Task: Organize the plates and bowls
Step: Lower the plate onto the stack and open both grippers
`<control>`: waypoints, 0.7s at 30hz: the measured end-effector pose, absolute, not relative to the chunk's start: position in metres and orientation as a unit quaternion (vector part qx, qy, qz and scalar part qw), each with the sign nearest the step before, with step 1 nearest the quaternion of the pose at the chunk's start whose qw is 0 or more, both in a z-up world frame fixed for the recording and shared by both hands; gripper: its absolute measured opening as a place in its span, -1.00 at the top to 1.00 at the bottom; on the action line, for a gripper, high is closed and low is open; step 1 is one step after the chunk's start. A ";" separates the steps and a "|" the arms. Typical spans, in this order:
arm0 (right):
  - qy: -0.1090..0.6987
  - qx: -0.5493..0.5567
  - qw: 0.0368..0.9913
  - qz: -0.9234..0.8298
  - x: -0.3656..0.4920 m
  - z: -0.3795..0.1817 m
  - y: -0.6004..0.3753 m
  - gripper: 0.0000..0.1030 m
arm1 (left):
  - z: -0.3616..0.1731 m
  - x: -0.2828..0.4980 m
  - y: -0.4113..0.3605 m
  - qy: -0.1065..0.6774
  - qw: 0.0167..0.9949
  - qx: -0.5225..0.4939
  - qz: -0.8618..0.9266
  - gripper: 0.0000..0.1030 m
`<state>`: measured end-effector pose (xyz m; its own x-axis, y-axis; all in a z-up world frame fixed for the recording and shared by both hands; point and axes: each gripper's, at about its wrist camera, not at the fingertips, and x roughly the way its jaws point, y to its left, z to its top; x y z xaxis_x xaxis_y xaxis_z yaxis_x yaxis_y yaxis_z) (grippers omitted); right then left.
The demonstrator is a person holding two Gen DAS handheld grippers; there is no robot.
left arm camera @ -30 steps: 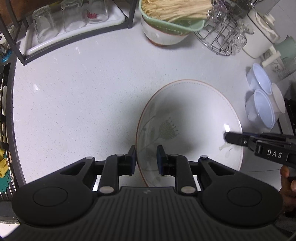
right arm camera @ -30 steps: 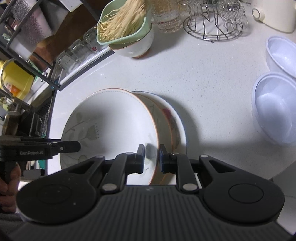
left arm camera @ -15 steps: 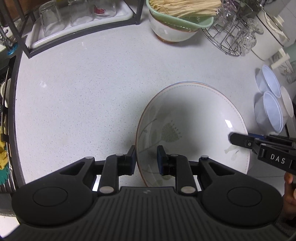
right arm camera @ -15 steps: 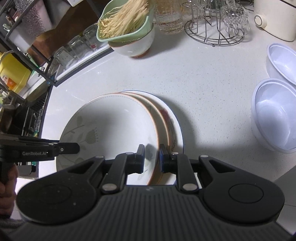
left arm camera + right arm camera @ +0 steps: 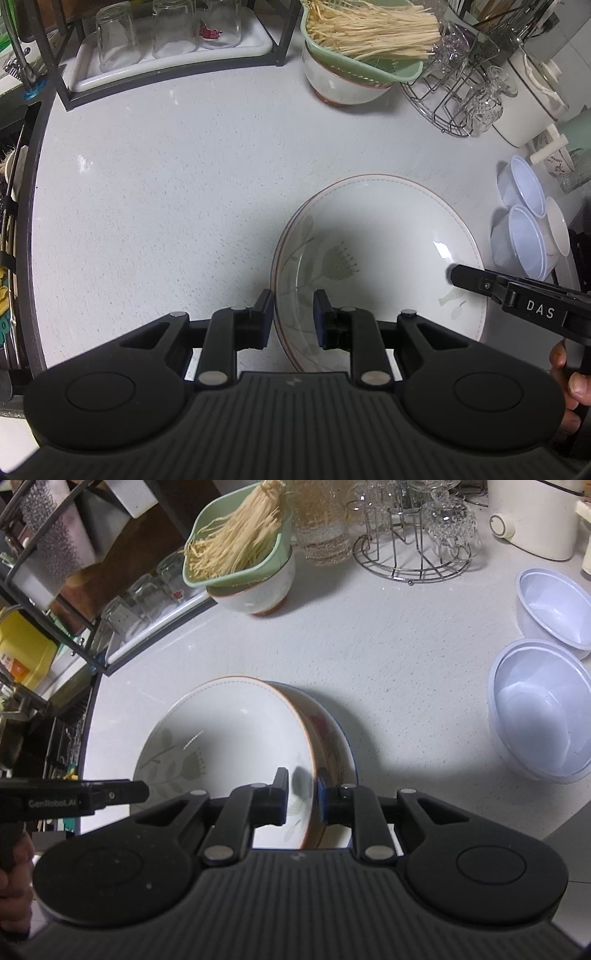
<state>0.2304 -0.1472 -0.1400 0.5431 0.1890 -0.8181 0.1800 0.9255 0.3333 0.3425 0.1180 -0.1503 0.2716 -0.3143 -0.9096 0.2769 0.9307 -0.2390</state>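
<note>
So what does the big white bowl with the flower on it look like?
The big white bowl looks like glossy ceramic, with a thin orange rim line and grey-green flower and leaf drawings inside. It looks empty and sits tilted over another flowered dish on the speckled white counter. The left hand-held gripper and the right hand-held gripper each straddle its rim on opposite sides.

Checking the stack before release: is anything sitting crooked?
Yes. The floral plate, with both claws on its rim, sits tilted and off-centre over the plate beneath, whose rim shows only on the right.
</note>
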 end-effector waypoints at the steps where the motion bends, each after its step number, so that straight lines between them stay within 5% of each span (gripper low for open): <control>1: 0.475 0.196 0.858 0.000 0.230 -0.139 -0.148 0.62 | -0.149 0.342 0.119 0.573 0.798 -0.020 -0.185 0.51; 21: 0.400 0.147 0.904 0.016 0.219 -0.084 -0.148 0.61 | -0.071 0.325 0.109 0.499 0.845 -0.045 -0.186 0.51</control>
<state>0.2195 -0.1480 -0.0835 0.6791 0.1466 -0.7193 0.0893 0.9561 0.2792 0.3245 0.1094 -0.0709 0.4321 -0.3602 -0.8268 0.2693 0.9265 -0.2629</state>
